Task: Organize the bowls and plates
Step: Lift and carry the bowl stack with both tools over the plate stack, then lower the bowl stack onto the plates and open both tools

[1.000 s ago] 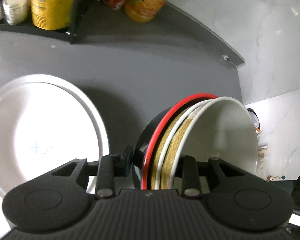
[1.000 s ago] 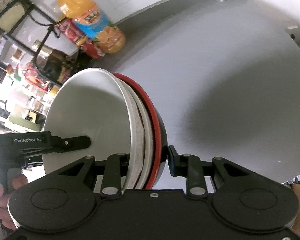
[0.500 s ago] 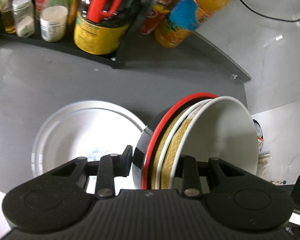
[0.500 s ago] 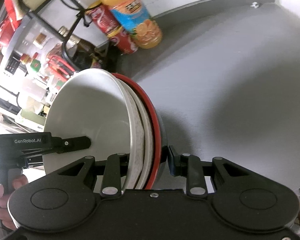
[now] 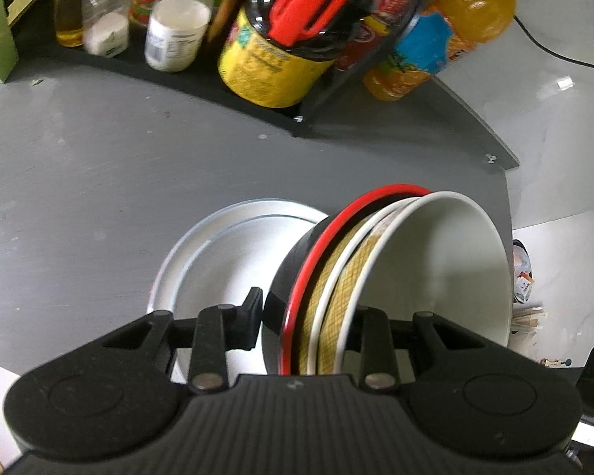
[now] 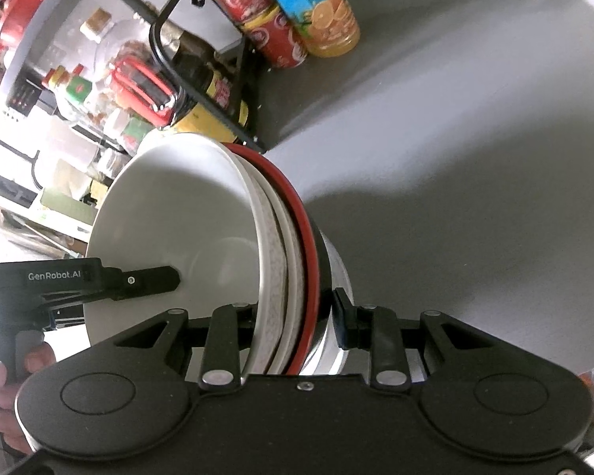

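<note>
**Bowl stack in both grippers, plate waiting underneath**

So I've got the bowl stack (image 5: 396,277) nested together, white bowl innermost, a checked one behind it, black one with a red rim outermost, tipped on its side and held off the desk (image 5: 99,182). The left gripper (image 5: 305,316) has its jaws clamped across the stack's rim, and the right gripper (image 6: 293,316) is clamped on the opposite rim the same way.

Progress, I'd say: bowls are already nested, so that part's done. What's left looks like setting them down, probably on the white plate (image 5: 225,253) lying flat on the desk right below the stack.

The desk is plain grey, curved at its far edge. A black rack (image 5: 257,95) along that edge holds jars and a yellow tin (image 5: 269,75); an orange juice bottle (image 6: 316,12) and red can (image 6: 265,27) stand by it. White marble-look wall behind.
</note>
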Demonstrator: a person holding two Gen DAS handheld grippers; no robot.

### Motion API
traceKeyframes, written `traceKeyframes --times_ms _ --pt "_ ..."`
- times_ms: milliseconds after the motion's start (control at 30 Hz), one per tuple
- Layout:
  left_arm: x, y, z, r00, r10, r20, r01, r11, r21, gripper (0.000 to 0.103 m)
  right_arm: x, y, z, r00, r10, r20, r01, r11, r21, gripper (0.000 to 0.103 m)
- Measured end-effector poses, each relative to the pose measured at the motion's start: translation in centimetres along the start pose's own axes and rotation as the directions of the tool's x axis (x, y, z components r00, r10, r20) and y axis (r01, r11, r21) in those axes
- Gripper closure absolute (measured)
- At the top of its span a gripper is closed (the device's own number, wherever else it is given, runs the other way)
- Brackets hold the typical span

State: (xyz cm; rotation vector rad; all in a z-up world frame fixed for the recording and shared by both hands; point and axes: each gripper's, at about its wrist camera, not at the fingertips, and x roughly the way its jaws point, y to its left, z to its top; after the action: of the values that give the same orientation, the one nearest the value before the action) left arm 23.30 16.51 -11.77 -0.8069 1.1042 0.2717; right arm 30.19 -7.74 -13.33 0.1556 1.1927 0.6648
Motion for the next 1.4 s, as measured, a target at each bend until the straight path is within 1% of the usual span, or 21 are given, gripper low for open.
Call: traceKeyframes --times_ms 167,300,433,600,833,933,1067,1167,1233,1333,1400 --pt "0.4 1.7 0.3 1.0 -0.003 -0.011 0.003 1.0 -0.015 0.073 1.1 0.7 -0.6 1.0 -0.008 -0.013 0.008 1.0 0.008 0.075" --pt "1.2 2.7 0.4 0.999 0.009 -0.033 -0.01 0.999 -0.03 0.072 2.2 1.0 -0.9 0.999 -0.02 -0.03 0.021 0.999 0.029 0.075" --pt "1.8 3.6 0.5 0.999 -0.001 -0.054 -0.002 0.999 -0.046 0.072 2.8 0.9 -1.4 0.999 -0.028 -0.038 0.03 0.998 0.047 0.075" --pt "2.3 4.2 0.6 0.998 0.008 -0.055 -0.011 0.999 -0.049 0.072 3.6 1.6 -1.8 0.998 -0.045 -0.052 0.046 0.999 0.022 0.075" --pt "2.3 4.7 0.9 0.999 -0.012 -0.051 0.009 0.998 -0.063 0.071 3.8 1.6 -1.8 0.998 -0.039 -0.039 0.04 0.998 0.039 0.074" --pt "2.3 4.9 1.1 0.998 -0.016 -0.061 0.012 0.998 -0.065 0.071 3.9 1.7 -1.7 0.998 -0.041 -0.042 0.043 0.998 0.036 0.072" --pt "1.8 4.9 1.1 0.999 -0.017 -0.043 0.014 0.998 -0.056 0.071 3.5 2.2 -1.4 0.998 -0.053 -0.042 0.053 0.999 0.006 0.068" --pt "1.0 4.5 1.3 0.999 -0.026 -0.025 0.026 0.999 -0.027 0.068 2.7 2.5 -1.3 0.998 -0.054 -0.009 0.054 0.999 -0.005 0.066" --pt "0.5 4.1 1.6 1.0 -0.01 -0.016 0.01 1.0 0.004 0.065 2.3 2.4 -1.3 0.999 -0.047 0.005 0.047 0.999 0.009 0.064" --pt "-0.2 3.3 2.0 1.0 0.017 0.003 -0.017 0.999 0.037 0.058 1.5 2.3 -1.5 0.999 -0.043 0.03 0.042 0.999 0.021 0.056" --pt "-0.8 2.8 2.1 0.999 0.027 0.016 -0.028 0.999 0.046 0.051 0.7 2.2 -1.6 0.998 -0.046 0.046 0.045 0.999 0.023 0.051"
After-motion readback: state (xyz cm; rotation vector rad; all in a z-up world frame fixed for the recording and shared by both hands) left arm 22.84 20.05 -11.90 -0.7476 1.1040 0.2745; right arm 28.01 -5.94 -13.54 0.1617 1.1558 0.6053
